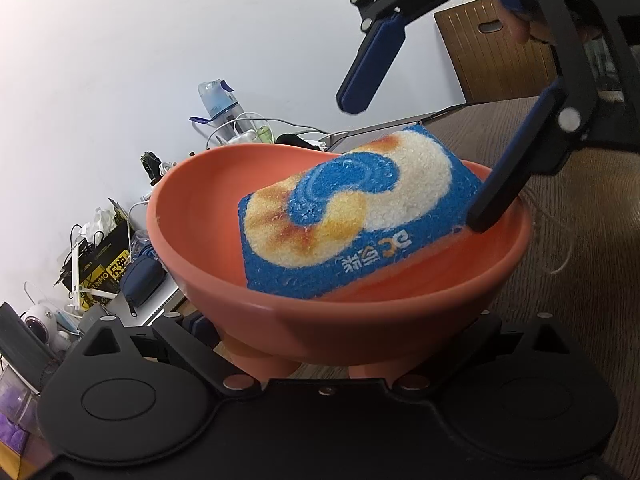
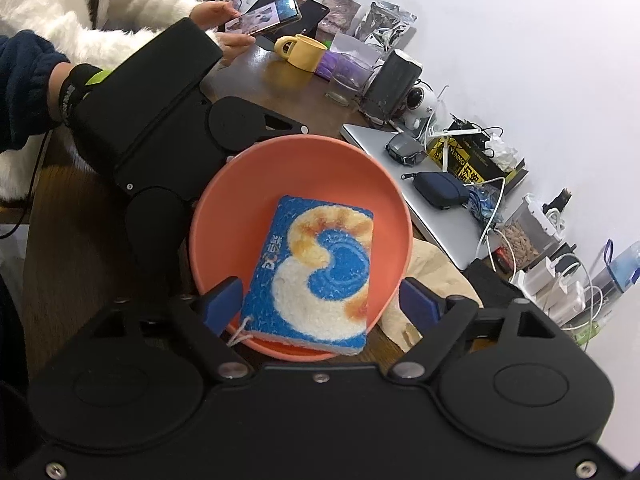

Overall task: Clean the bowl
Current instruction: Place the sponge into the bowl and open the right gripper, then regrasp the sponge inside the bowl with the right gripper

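An orange bowl [image 1: 224, 216] [image 2: 320, 168] is tilted, and my left gripper [image 1: 344, 322] [image 2: 212, 180] is shut on its lower part from the near side. Most of its fingers are hidden under the bowl. A blue sponge [image 1: 352, 208] [image 2: 316, 268] with a white and orange swirl lies inside, leaning on the rim. My right gripper [image 1: 416, 164] [image 2: 320, 300] stands open over the bowl with the sponge between its blue pads. A gap shows on each side in the right wrist view. One finger [image 1: 500, 188] reaches down by the sponge's corner; the other is up in the air.
A brown wooden table [image 1: 560, 280] lies below. A beige cloth [image 2: 436, 276] is beside the bowl. Along the wall are a silver laptop [image 2: 432, 216], a blue pouch [image 2: 440, 190], chargers and a water bottle [image 1: 218, 100]. Further off a yellow mug [image 2: 304, 50] stands near a person's hand holding a phone [image 2: 264, 16].
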Action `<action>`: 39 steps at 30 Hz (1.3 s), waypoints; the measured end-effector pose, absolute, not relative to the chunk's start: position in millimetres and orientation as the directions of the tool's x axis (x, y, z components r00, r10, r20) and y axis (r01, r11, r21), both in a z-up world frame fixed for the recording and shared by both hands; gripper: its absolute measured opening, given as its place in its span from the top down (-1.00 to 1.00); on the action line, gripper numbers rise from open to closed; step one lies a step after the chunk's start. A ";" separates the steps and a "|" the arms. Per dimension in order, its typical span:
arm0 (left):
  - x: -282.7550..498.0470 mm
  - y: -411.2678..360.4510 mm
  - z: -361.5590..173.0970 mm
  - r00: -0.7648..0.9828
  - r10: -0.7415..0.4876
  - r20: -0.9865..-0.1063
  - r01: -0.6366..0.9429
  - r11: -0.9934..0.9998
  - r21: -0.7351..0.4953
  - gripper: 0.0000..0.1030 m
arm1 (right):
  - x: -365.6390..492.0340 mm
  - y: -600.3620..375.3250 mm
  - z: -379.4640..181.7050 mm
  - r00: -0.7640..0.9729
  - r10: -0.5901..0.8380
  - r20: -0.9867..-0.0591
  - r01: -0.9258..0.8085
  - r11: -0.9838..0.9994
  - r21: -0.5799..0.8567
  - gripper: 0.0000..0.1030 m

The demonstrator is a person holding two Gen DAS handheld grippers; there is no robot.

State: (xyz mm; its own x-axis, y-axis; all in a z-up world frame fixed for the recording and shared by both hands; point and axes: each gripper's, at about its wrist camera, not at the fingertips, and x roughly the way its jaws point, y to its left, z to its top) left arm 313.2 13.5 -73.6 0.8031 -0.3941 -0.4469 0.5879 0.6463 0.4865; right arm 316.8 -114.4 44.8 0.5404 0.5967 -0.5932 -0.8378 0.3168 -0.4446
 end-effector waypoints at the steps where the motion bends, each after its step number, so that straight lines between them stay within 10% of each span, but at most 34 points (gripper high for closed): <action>1: 313.3 13.6 -73.6 0.804 -0.394 -0.446 0.587 0.646 0.488 -0.90 | 316.6 -114.8 44.9 0.543 0.596 -0.591 -0.836 0.319 -0.446 -0.75; 17: 309.5 11.7 -75.6 0.814 -0.387 -0.433 0.575 0.637 0.512 -0.90 | 300.5 -156.6 40.5 0.540 0.602 -0.588 -0.838 0.448 -0.311 -0.78; 30: 301.3 5.6 -79.6 0.838 -0.370 -0.401 0.544 0.620 0.566 -0.90 | 329.7 -197.7 35.0 0.532 0.669 -0.519 -0.591 0.733 0.337 -0.79; 39: 296.5 -0.8 -81.6 0.844 -0.372 -0.385 0.536 0.605 0.589 -0.90 | 341.4 -177.2 22.1 0.578 0.623 -0.527 -0.417 0.780 0.466 -0.79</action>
State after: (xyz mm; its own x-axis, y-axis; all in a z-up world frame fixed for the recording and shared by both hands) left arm 296.5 -0.8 -81.5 0.8444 -0.3723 -0.3853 0.5356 0.6053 0.5888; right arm 341.4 -177.2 22.1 0.5777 0.6234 -0.5270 -0.4167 0.7803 0.4663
